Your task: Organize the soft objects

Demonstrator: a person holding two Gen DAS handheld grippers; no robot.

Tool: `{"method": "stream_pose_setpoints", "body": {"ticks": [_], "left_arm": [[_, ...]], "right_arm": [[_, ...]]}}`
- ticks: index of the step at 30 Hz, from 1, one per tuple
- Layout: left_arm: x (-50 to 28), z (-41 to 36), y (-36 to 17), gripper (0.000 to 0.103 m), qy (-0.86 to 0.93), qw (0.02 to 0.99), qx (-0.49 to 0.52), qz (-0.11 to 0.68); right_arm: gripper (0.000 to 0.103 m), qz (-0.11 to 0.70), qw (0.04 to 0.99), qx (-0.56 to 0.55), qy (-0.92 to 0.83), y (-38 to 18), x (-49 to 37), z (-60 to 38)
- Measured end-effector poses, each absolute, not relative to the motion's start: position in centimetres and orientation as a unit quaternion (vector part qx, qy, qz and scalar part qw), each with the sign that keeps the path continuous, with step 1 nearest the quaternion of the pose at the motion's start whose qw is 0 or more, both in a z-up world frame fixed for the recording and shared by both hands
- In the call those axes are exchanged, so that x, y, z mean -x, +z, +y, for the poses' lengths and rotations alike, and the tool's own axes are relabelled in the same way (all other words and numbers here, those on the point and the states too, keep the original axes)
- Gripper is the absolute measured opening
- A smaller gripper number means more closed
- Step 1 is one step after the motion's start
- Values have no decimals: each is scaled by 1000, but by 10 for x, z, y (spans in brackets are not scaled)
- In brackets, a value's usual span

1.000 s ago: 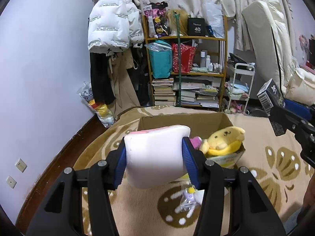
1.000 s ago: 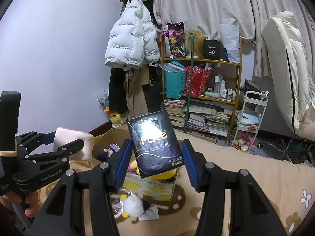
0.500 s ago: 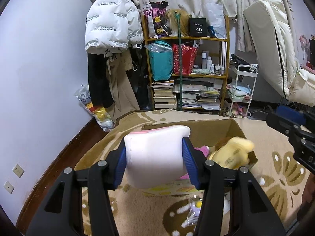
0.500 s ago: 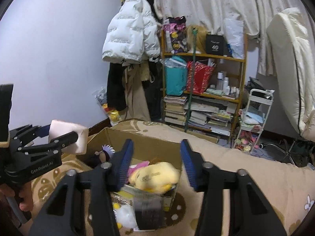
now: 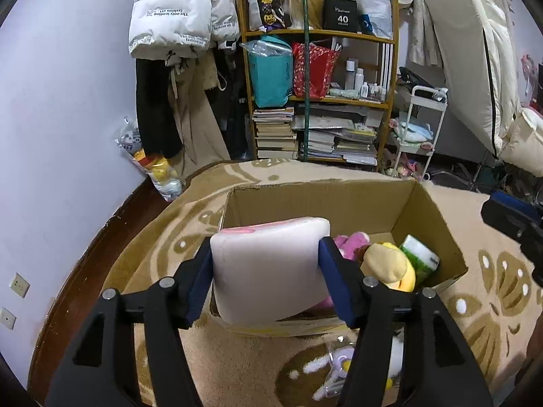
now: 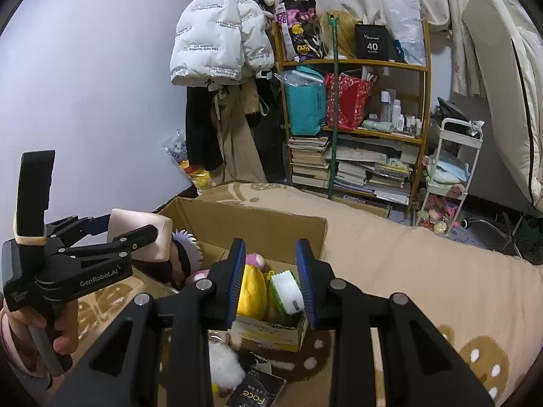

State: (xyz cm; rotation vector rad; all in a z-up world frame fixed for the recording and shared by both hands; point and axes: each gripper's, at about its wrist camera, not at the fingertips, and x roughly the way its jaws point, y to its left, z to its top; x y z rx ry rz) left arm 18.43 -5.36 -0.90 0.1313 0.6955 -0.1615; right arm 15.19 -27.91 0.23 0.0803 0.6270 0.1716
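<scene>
The left gripper (image 5: 268, 271) clamps a soft, rounded white-and-pink cushion (image 5: 268, 268) between its fingers, above the near wall of the open cardboard box (image 5: 339, 203). The right gripper (image 6: 269, 281) is spread, holding nothing, over the box's plush yellow toy (image 6: 253, 291) and green-and-white pack (image 6: 285, 291). A glossy black tissue pack (image 6: 258, 390) lies on the patterned carpet (image 6: 407, 271).

black tool (image 6: 271, 279), blue pads (image 6: 236, 281)

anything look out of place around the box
Yes: a black tissue pack lies on the rug in front of the cardboard box, beside a white fluffy toy, rather than inside with the other soft things. The right hand-held gripper is open and holds nothing.
</scene>
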Motion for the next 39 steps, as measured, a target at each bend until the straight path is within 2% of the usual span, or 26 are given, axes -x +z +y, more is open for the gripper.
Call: {"method": "stream_pose_setpoints", "body": {"ticks": [2,4,6,7,11,14,15,16,20,25,39], "left_arm": [[-184,-53,-12,62,-77,934,-68,343],[-183,-52,-13,77,-74,936,-70,338],[-181,-52,-10,84,-72,939,-71,329],[-180,-51,-8,84,-69,940,-69,326],[-178,-45,-6,84,-65,939,-59,332],[-170,-40,-6,86,-58,940,-60,330],[-167,-39,-6,91,-55,941,-63,327],[-164,-37,-5,95,-52,943,-64,324],[-149,-30,-4,96,-48,947,-59,313],[-138,-25,-4,99,-49,949,-51,306],[-124,-21,-26,99,-49,934,-54,349]], "right_arm": [[32,311,946,-42,85,1,-152,-280],[33,314,945,-44,87,0,-151,-278],[36,317,943,-45,86,0,-150,-278],[41,320,943,-44,86,-1,-150,-277],[47,327,940,-46,85,-3,-145,-276],[63,333,938,-49,86,-6,-139,-275],[68,336,936,-49,87,-8,-136,-275],[68,338,936,-49,86,-9,-134,-275],[77,358,928,-48,88,-19,-126,-273],[77,385,918,-46,83,-37,-116,-269],[77,470,877,-40,87,-95,-107,-260]]}}
